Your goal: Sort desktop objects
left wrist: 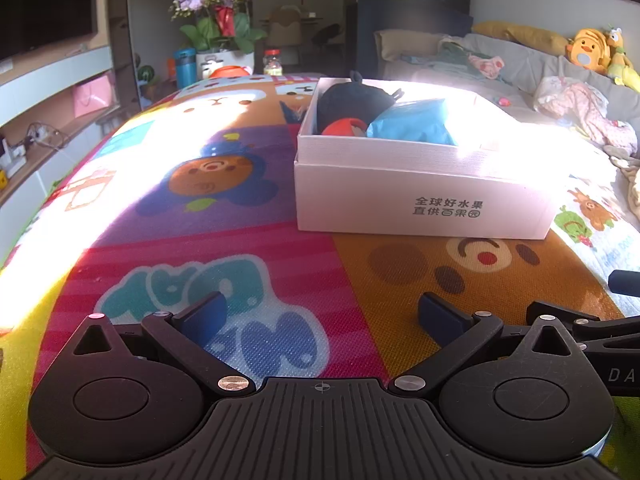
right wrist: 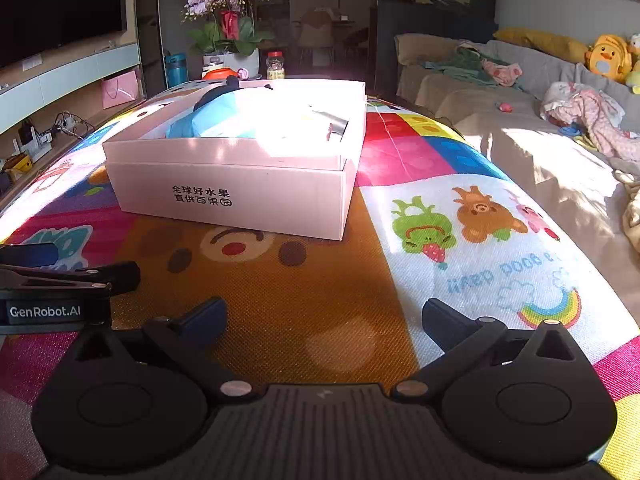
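A colourful cartoon play mat [left wrist: 256, 240] spreads under both tools and fills most of each view, with strong sunlight washing out its far part. Ahead of the left gripper [left wrist: 320, 312] and a little to its right sits a white cardboard box [left wrist: 420, 204], open at the top, with dark printed characters on its near wall. From the right gripper [right wrist: 324, 316] the same box [right wrist: 240, 196] lies ahead and to the left, resting flat on the mat.

Inside the box, seen from the left wrist, a blue packet [left wrist: 412, 124] lies against the near wall, a dark rounded object [left wrist: 352, 100] sits behind it toward the far left corner, and a red item [left wrist: 346, 127] shows just left of the packet, touching it. From the right wrist the packet [right wrist: 216, 118] is partly bleached by glare and the rest of the contents cannot be made out.

Both grippers hang low over the mat, well short of the box. Each has its two blue-padded fingers spread wide with only mat showing between them. The left tool's side edges into the right wrist view at far left, just beside the right one.
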